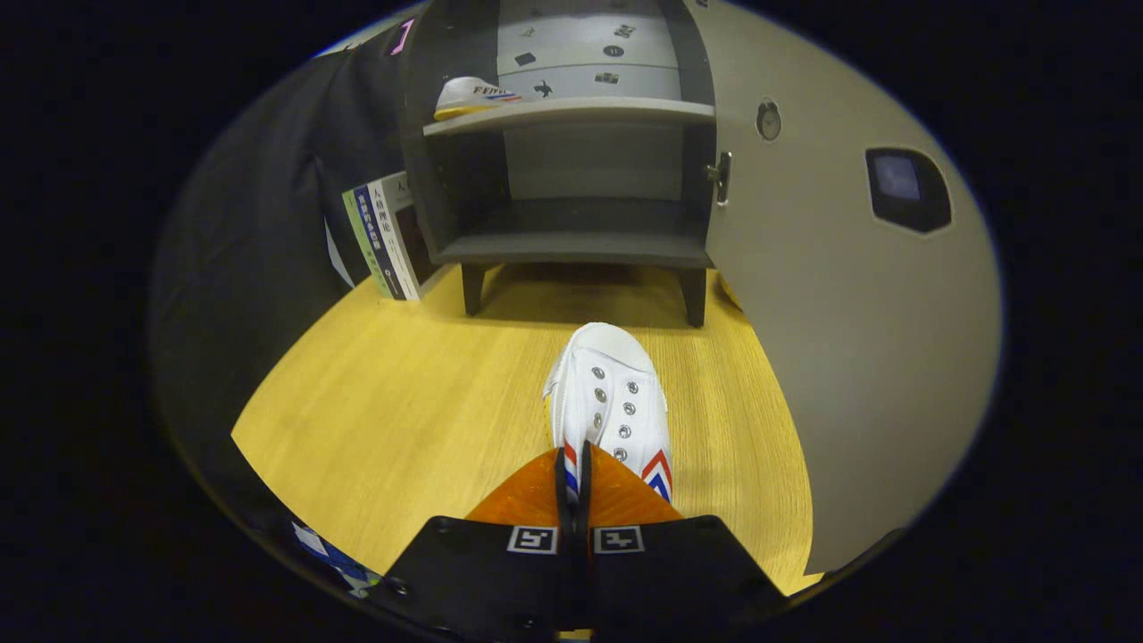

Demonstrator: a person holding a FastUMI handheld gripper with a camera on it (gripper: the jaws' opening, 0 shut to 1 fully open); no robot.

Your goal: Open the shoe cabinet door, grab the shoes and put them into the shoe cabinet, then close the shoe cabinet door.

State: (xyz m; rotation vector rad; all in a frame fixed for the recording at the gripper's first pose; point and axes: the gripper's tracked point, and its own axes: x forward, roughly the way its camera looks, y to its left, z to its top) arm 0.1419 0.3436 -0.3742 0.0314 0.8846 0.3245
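Gripper view: a wide, rounded look forward along the two fingers toward an open cabinet.
Gripper [574, 478]: its two fingers sit close together, with just a thin gap between them. They pinch the heel edge of a shoe, so the tool is clamped on that shoe.
Held shoe [609, 402]: a white lace-up sneaker without laces, metal eyelets showing, red and blue stripes on its side near the heel. It stretches away from the fingers, toe pointing toward the cabinet. Whether its sole touches the table or hangs just above it cannot be told.
Table [402, 402]: a yellow wood-grain surface under the shoe and the cabinet.
Shoe cabinet [580, 246]: dark grey, standing on short legs beyond the shoe's toe. Its front is open, showing an upper shelf and a lower shelf with a pale back panel.
Cabinet door [839, 357]: a large pale panel swung wide open on the right side, reaching back toward the gripper. A dark handle cut-out sits on it.
Second shoe [473, 96]: a matching white sneaker lying on the upper shelf, at its left end.
Lower shelf: bare of shoes.
Books [384, 237]: a few standing upright just left of the cabinet, leaning against the dark booth wall.
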